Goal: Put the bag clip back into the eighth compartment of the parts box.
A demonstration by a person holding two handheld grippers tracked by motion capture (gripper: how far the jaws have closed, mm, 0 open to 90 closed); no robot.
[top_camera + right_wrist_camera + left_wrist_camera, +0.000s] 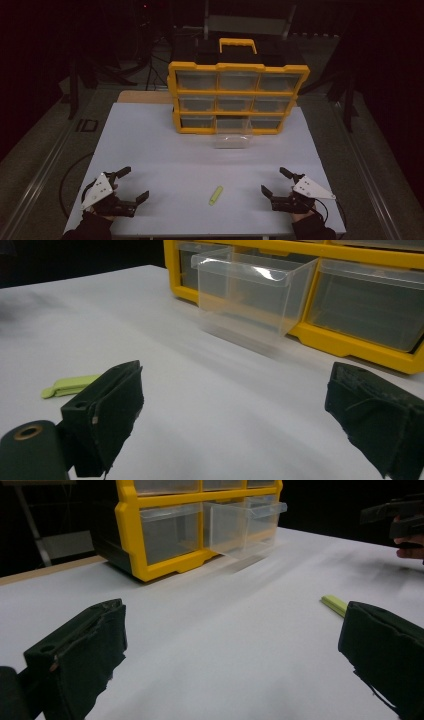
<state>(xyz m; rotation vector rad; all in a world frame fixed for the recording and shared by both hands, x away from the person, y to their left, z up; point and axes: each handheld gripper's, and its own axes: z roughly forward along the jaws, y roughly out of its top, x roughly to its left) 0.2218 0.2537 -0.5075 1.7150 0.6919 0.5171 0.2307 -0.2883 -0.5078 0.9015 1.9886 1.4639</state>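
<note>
High view: green clip (216,195) lies between both wide-spread claws, near table edge (210,236).

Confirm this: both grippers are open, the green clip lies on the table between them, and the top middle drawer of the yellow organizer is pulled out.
One thing is wrong: the pulled-out drawer is in the bottom row, not the top, as the high view shows. The rest holds: left gripper and right gripper are open, the green clip lies between them, before the organizer.

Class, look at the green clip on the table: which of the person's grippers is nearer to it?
Right, narrowly. The right gripper sits open to the clip's right; the left gripper sits open, farther off on its left. Neither touches it.
</note>
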